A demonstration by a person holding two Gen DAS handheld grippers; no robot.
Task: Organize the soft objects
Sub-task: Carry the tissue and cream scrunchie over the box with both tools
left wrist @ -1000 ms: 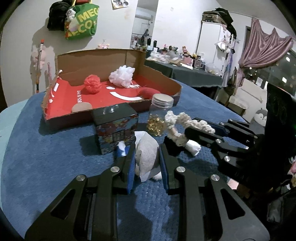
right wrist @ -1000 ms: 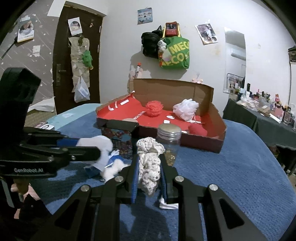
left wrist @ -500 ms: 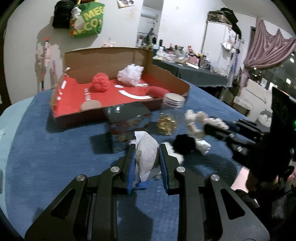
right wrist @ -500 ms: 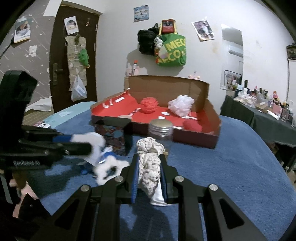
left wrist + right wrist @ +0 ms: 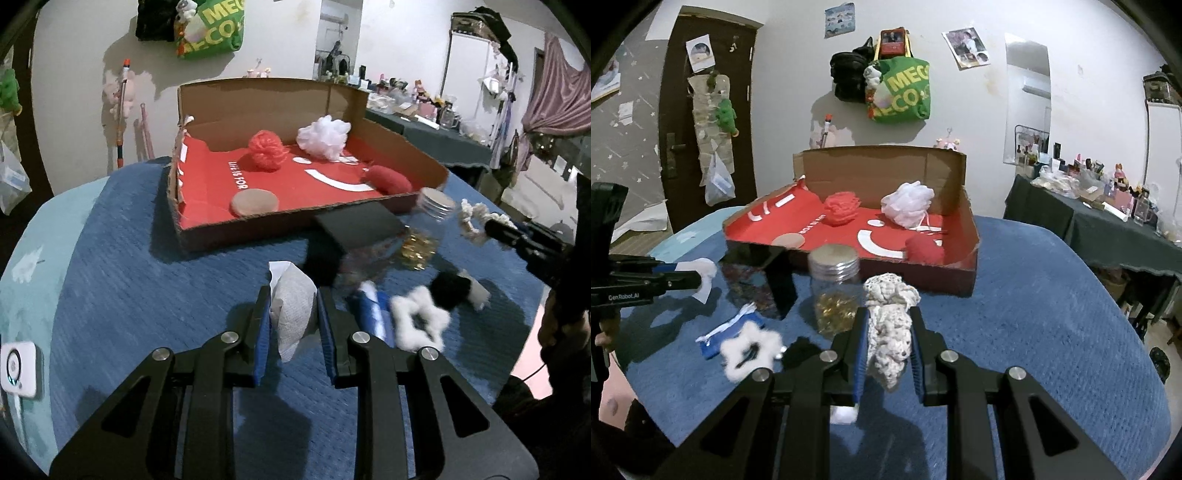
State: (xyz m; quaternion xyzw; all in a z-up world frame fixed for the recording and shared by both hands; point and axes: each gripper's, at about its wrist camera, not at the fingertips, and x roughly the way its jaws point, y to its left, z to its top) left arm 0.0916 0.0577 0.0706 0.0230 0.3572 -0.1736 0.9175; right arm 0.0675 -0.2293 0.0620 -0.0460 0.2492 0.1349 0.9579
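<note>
My left gripper is shut on a folded white cloth, held above the blue tablecloth. My right gripper is shut on a cream crocheted piece, also lifted. Ahead stands an open cardboard box with a red lining, holding a red yarn ball, a white bath pouf, a red cushion and a tan round pad. On the cloth lie a white fluffy scrunchie, a black scrunchie and a blue packet.
A dark patterned box and a glass jar with a silver lid stand between me and the cardboard box. A white device lies at the table's left edge. A cluttered side table stands to the right.
Both grippers have moved left across the table with their pieces still held. The cardboard box now sits more centred in the left wrist view, and the scrunchies lie exposed on the cloth.
</note>
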